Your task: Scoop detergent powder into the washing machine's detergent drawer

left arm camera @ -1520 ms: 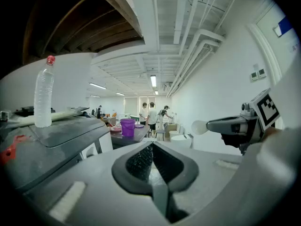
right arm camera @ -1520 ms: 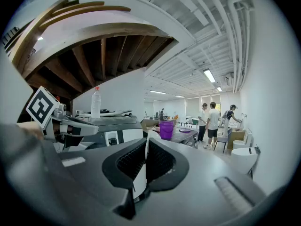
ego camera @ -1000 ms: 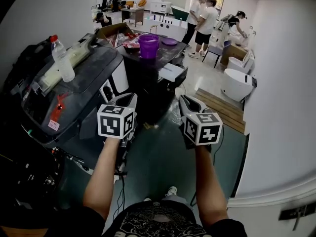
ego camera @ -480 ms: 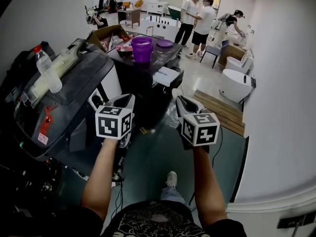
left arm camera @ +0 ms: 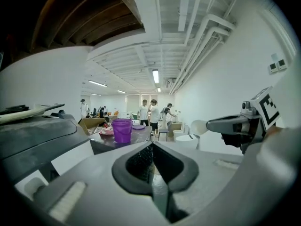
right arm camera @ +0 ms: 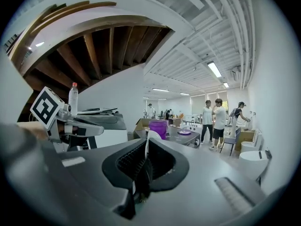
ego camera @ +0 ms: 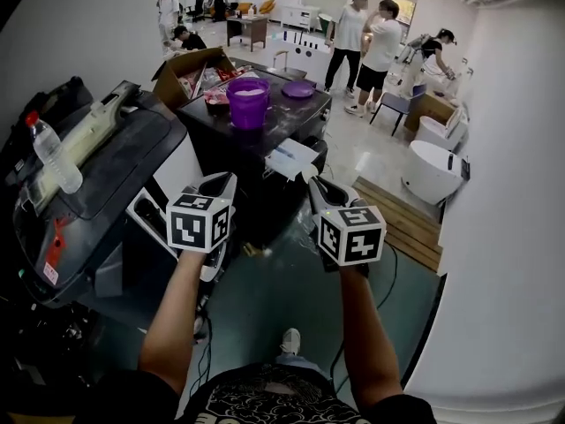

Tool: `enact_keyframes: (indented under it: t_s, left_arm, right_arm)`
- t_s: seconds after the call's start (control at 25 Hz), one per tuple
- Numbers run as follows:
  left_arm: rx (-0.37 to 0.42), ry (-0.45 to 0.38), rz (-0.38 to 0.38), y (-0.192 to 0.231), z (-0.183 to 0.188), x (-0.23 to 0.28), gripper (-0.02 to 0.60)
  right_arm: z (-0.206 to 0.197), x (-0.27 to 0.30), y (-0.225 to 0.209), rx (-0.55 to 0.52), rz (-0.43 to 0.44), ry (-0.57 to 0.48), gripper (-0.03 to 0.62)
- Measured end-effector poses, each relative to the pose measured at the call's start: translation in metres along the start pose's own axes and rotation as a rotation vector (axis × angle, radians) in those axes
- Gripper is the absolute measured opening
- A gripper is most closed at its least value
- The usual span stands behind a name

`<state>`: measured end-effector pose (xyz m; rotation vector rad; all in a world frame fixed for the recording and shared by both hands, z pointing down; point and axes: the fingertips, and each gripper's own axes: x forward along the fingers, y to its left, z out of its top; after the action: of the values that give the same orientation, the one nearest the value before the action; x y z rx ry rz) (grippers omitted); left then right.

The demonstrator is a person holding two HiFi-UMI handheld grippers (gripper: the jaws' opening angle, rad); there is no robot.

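The person has stepped forward over the last second. In the head view the purple tub [ego camera: 248, 102] now sits lower, and the water bottle [ego camera: 53, 153], far left of the tub, has slid toward the picture's edge. Both grippers ride side by side, well short of the tub, so this looks like the approach, with no scooping begun.

The left gripper [ego camera: 224, 180] has its jaws pressed together on nothing. The right gripper [ego camera: 314, 184] is clamped on a thin white scoop [right arm camera: 146, 142], seen edge-on. A white drawer [ego camera: 291, 159], probably the detergent drawer, juts out below and right of the tub.

The tub stands on a black, powder-dusted top [ego camera: 282, 117], with a purple lid [ego camera: 298, 88] just right of it. Nearer than the tub is glossy green floor [ego camera: 274, 307]. Behind it, people [ego camera: 371, 38] stand in a white workshop.
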<state>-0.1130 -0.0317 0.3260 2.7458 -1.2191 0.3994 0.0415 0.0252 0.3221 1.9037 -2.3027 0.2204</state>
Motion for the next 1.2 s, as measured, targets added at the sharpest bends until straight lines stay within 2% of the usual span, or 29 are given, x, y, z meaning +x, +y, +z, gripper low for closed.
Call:
enact_keyframes:
  t_s: [0.4,0.76,1.2]
  left_arm:
    - [-0.012,0.031,0.069,-0.004,0.016,0.065,0.001]
    - [-0.031,0.024,0.142,0.008,0.029,0.092,0.001]
    - [-0.021,0.026,0.167,0.013,0.042,0.122,0.001]
  right_arm:
    - [0.012,0.047,-0.065,-0.002,0.072,0.010,0.037]
    - [0.016,0.081,-0.084,-0.011,0.149,0.023,0.037]
    - [0.022,0.109,-0.107,-0.007,0.180,0.020,0.037]
